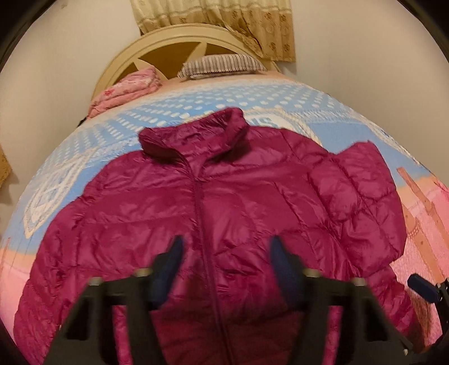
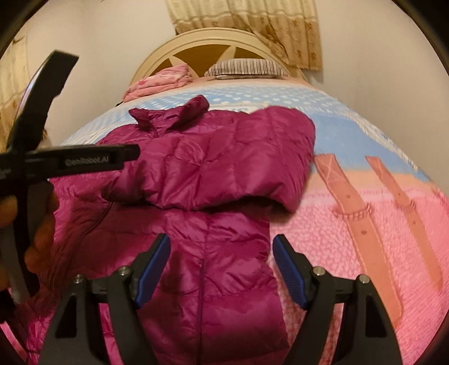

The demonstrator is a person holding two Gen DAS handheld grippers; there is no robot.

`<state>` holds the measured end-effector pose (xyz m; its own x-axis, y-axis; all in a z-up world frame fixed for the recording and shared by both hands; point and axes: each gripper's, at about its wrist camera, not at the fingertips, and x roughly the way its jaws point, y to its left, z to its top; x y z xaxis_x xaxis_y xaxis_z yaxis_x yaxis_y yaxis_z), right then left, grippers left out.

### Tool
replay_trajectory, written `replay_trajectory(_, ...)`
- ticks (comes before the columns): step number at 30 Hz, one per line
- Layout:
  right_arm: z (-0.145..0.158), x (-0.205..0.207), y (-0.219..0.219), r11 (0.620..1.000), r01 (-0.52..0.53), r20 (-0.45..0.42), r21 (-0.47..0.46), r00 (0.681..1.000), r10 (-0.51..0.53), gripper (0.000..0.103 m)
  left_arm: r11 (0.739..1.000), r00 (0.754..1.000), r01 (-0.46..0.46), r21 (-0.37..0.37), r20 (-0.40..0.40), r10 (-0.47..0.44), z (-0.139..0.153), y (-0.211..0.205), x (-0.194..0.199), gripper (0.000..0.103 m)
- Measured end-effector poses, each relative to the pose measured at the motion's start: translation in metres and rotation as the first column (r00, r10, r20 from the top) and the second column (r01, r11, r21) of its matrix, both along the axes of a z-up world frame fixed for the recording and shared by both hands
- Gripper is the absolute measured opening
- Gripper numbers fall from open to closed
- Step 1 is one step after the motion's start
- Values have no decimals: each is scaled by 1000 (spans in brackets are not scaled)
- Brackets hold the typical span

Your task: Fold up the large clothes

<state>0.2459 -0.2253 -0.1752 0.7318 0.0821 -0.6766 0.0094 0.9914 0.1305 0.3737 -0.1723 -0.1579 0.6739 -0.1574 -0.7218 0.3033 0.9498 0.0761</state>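
A magenta quilted puffer jacket [image 1: 238, 196] lies front up and zipped on the bed, its collar toward the headboard. One sleeve [image 2: 213, 165] is folded across the chest. My left gripper [image 1: 226, 248] hovers over the zip near the jacket's lower front, jaws apart with nothing pinched between the blue pads. My right gripper [image 2: 221, 241] stands open over the jacket's [image 2: 224, 280] lower right side, close to its edge. The left gripper's black body [image 2: 70, 160] and the hand holding it show at the left of the right wrist view. A blue fingertip of the right gripper [image 1: 423, 283] shows at the left wrist view's right edge.
The bed's quilt [image 2: 350, 224] is pink near me and blue farther off. A folded pink blanket [image 1: 129, 89] and a striped pillow [image 1: 221, 66] lie by the cream headboard [image 1: 168, 42]. A patterned curtain [image 1: 224, 16] hangs behind, with white walls on both sides.
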Motion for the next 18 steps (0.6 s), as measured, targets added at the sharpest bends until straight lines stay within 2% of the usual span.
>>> replay_trajectory(3, -2, 1, -7, 999, 14, -4, 37, 1000, -14, 82, 1000, 1000, 14, -12, -8, -14, -4, 2, -3, 18)
replay_trajectory(6, -4, 0, -9, 998, 28, -10, 55, 1000, -28, 83, 999, 1000, 10, -32, -10, -10, -5, 7, -3, 8)
replay_trajectory(12, -9, 2, -7, 998, 52, -42, 34, 998, -51, 83, 999, 1000, 19, -35, 19, -18, -1, 12, -8, 1)
replay_trajectory(18, -12, 3, -8, 998, 60, -55, 33, 997, -58, 83, 999, 999, 12, -33, 36, -11, 5, 20, -13, 0)
